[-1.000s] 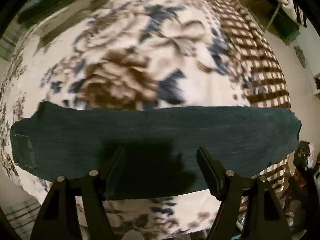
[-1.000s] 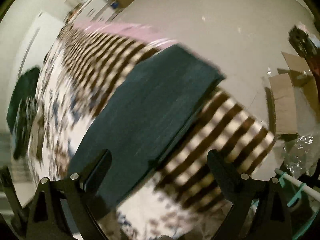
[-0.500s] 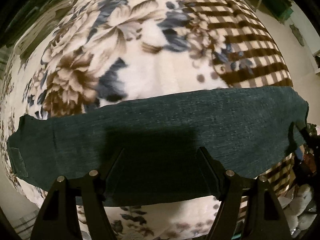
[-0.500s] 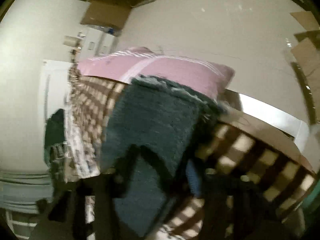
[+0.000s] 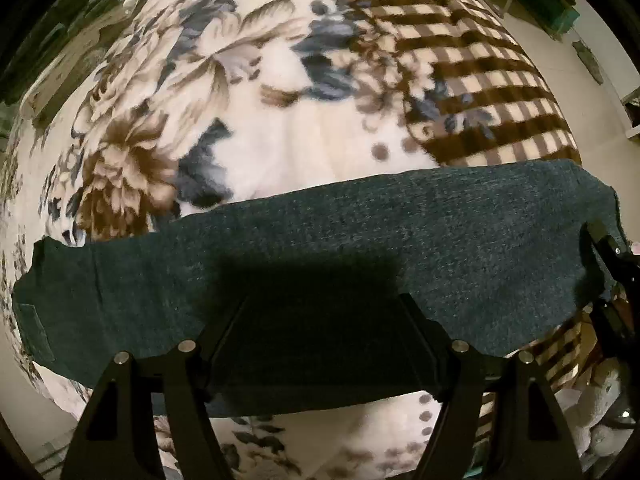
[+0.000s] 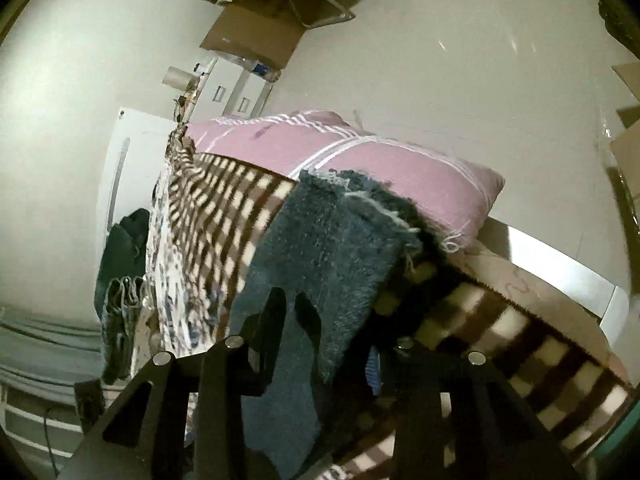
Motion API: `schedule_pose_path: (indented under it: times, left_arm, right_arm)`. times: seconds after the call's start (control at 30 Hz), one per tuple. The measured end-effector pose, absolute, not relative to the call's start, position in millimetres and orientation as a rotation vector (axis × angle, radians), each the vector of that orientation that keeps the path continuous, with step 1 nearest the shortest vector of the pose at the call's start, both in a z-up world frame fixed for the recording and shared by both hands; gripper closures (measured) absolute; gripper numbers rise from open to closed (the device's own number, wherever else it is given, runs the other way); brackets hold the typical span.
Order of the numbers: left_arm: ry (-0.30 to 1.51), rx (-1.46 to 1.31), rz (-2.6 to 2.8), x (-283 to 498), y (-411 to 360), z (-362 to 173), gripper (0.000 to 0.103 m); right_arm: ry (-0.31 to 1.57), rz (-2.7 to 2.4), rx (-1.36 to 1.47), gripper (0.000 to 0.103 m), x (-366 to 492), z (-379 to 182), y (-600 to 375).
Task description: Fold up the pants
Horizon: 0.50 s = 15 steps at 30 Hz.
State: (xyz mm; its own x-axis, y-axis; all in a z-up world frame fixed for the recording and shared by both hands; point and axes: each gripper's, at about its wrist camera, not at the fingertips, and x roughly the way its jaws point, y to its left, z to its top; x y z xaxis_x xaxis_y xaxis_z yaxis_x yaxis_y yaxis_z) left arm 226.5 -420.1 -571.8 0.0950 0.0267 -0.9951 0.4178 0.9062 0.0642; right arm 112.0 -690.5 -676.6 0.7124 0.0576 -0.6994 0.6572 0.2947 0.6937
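The dark pants (image 5: 360,248) lie as a long band across the middle of the frame on the flowered blanket (image 5: 280,120). The left gripper (image 5: 324,340) hangs spread above them, holding nothing. The right gripper (image 6: 292,316) is closing on the frayed hem, cloth between its jaws, below the pink pillow (image 6: 320,152).

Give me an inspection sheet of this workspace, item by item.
Surface: bed under a floral and checked blanket.
Job's things: dark green pants laid in a long strip across the blanket, frayed end by the right gripper.
Clutter: pink striped pillow at the pants' end; dark clothes beside the bed.
Grippers: left gripper open over the pants' middle; right gripper jaws closing on the pants' end.
Cables: nothing seen.
Surroundings: pale floor with cardboard.
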Motion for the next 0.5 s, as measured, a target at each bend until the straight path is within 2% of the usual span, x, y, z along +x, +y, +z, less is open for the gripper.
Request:
schedule_pose_path:
  times: [0.2, 0.3, 0.33, 0.4, 0.43, 0.5]
  left_arm:
    - [1.46, 0.339, -0.293, 228, -405, -571, 0.032]
    - [1.48, 0.324, -0.287, 229, -396, -572, 0.032]
    - [1.481, 0.319, -0.284, 230, -395, -572, 0.032]
    - [1.482, 0.322, -0.283, 231, -391, -576, 0.032]
    - [1.485, 0.323, -0.282, 232, -390, -577, 0.032]
    - [1.487, 0.318, -0.278, 236, -383, -581, 0.032]
  right_arm:
    - [0.619, -0.383, 1.139, 0.067, 105, -633, -677]
    - [0.658, -0.393, 1.171, 0.065, 118, -651, -685]
    - [0.669, -0.395, 1.194, 0.057, 122, -660, -689]
    - [0.696, -0.407, 1.243, 0.055, 131, -680, -696]
    - [0.7, -0.403, 1.255, 0.055, 135, -687, -697]
    - [0.725, -0.437, 1.207, 0.068, 140, -684, -695]
